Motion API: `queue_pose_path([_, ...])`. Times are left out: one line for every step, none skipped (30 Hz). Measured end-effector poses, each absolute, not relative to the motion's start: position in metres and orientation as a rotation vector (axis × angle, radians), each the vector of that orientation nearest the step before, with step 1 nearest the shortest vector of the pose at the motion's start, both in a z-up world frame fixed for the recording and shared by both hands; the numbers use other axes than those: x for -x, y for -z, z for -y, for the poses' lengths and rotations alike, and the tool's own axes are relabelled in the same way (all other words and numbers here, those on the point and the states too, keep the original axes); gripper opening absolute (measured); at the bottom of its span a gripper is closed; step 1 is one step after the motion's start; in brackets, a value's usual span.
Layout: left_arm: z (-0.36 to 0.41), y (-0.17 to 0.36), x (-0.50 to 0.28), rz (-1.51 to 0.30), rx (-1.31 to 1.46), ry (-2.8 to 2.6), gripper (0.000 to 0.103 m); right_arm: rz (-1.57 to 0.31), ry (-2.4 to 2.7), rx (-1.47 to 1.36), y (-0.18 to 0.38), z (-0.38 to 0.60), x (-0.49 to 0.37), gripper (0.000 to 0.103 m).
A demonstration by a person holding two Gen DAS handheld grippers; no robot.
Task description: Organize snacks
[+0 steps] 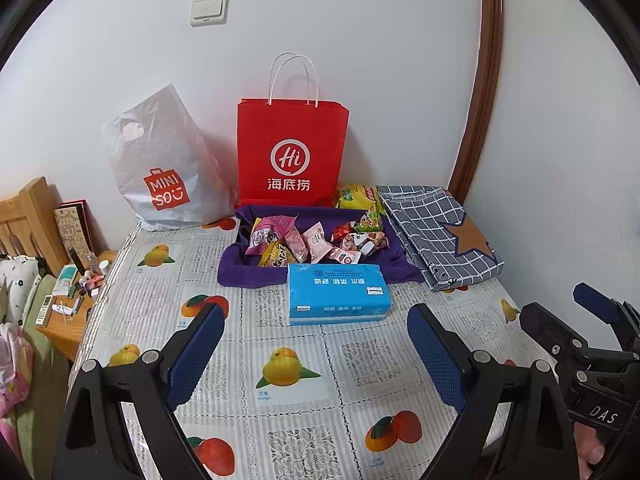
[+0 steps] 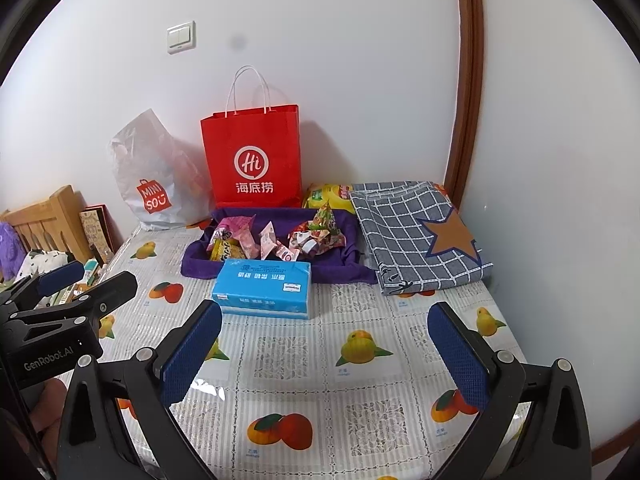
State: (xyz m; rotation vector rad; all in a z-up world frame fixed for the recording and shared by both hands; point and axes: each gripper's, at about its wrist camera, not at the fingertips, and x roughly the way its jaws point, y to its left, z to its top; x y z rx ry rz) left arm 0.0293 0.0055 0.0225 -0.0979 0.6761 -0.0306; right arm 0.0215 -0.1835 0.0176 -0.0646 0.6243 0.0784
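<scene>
Clearly both claws, left claw [image 1: 316,354] and right claw [image 2: 324,354], stand apart and empty; approach over the blue tissue box [image 1: 338,294] toward snacks [image 1: 316,242] at frame centre, pinching one wrapper lightly.

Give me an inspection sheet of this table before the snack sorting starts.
Surface: table under a fruit-print cover, front half bare.
Job's things: wrapped snacks piled on a purple cloth; a yellow snack bag behind it, by the wall.
Clutter: blue tissue pack in front of the cloth; red paper bag and white plastic bag upright against the wall; folded checked fabric at the right.
Grippers: left gripper and right gripper both open, empty, above the front of the table.
Cables: nothing seen.
Surroundings: white wall with a light switch, brown door frame, bedside stand with small items at the left.
</scene>
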Motion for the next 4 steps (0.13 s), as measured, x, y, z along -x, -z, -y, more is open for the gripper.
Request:
queue_pose_path([-0.0058, -0.0226, -0.0293, -0.675, 0.098, 0.030, 0.093, -0.624, -0.078, 0.065, -0.0172, 0.1835, -0.0217, 0.102])
queue_pose_path([-0.0057, -0.0223, -0.0291, -0.674, 0.098, 0.029, 0.093, -0.624, -0.078, 0.065, -0.0169, 0.1834, -0.0220, 0.102])
queue_pose_path([-0.0058, -0.0229, -0.0289, -0.672, 0.100, 0.027, 0.093, -0.624, -0.078, 0.065, -0.0171, 0.1834, -0.0218, 0.102])
queue_pose_path([-0.0062, -0.0233, -0.0288, -0.670, 0.099, 0.027, 0.093, -0.624, -0.077, 0.065, -0.0169, 0.1834, -0.0219, 0.102])
